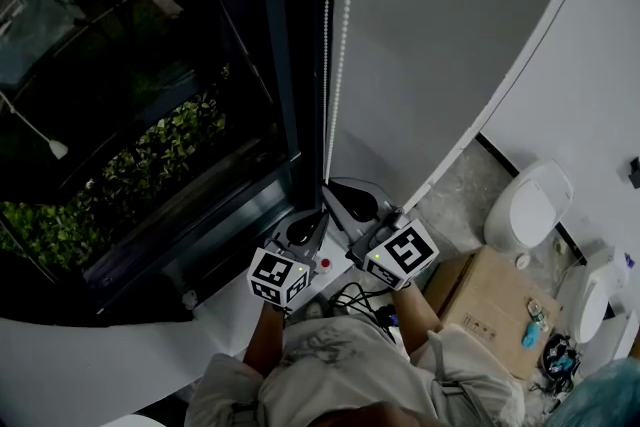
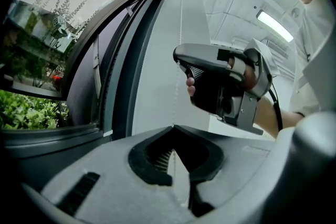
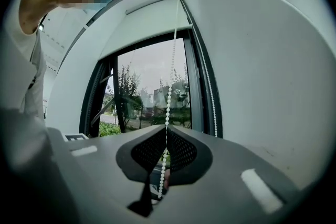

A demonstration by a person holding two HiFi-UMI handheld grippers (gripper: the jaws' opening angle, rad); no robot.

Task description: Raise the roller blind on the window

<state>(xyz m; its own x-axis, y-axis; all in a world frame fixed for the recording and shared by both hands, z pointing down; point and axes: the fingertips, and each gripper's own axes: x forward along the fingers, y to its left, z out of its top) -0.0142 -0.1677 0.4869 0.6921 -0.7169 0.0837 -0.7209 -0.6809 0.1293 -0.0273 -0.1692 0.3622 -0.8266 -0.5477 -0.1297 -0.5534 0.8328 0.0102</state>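
At the window (image 1: 150,115), a dark frame runs down beside a plain white wall (image 1: 450,35). Past the glass lie green shrubs. A speckled floor (image 1: 455,190) to the right carries a cardboard box (image 1: 490,305) and some white fixtures that are too small to name.

Only the right gripper view shows the roller blind (image 3: 152,21). It sits high on the window and covers the top of the glass, with trees and buildings in sight below its lower edge. The bead chain (image 3: 168,102) hangs from up there in two strands close to the frame. The head view, looking steeply down, shows those strands but not the blind.

The right tongs (image 3: 164,131) are pinched on one strand, with beads running up out of the tips and down behind them. The left tongs (image 2: 176,128) are also closed. A faint line of beads rises from their tips, so they appear to grip the chain as well. The left gripper view shows the right tongs above and to the right, a hand wrapped round the handle.

Both forearms reach forward side by side, the tongs held about level and pointing at the frame, the left slightly lower.
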